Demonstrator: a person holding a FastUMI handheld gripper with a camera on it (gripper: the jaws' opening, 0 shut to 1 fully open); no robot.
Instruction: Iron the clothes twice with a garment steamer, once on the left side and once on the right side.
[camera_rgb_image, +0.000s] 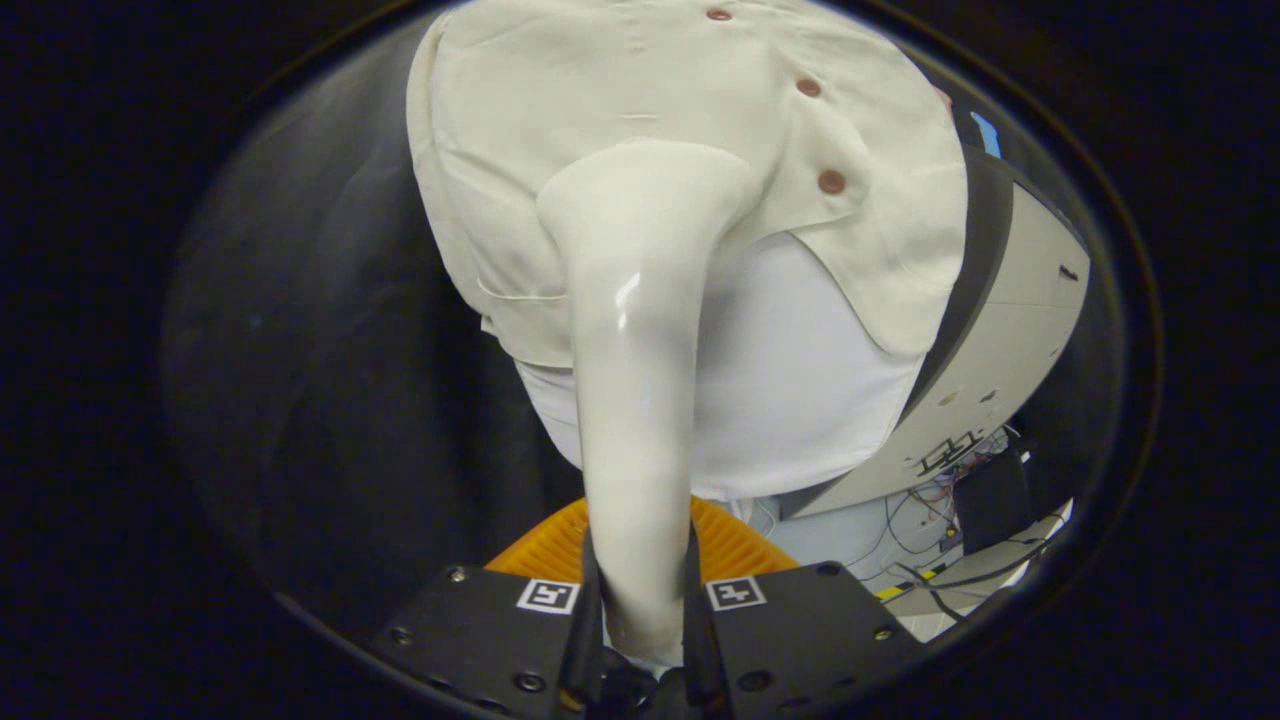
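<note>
Garment steamer (640, 330) held by its handle in the gripper (638, 600); both fingers (583, 620) clamp the lower handle, so claw is closed on it. Head end sits against the cream shirt (620, 120), left of the button (831, 181) row, w/ a white under-layer (790, 380) showing below the hem. Orange ribbed object (545, 550) lies just beyond the fingers. Judgement: steamer shell is glossy, rigid, prob. slippery, so grip low on the narrow handle; shirt is light, soft, shifts easily.
</note>
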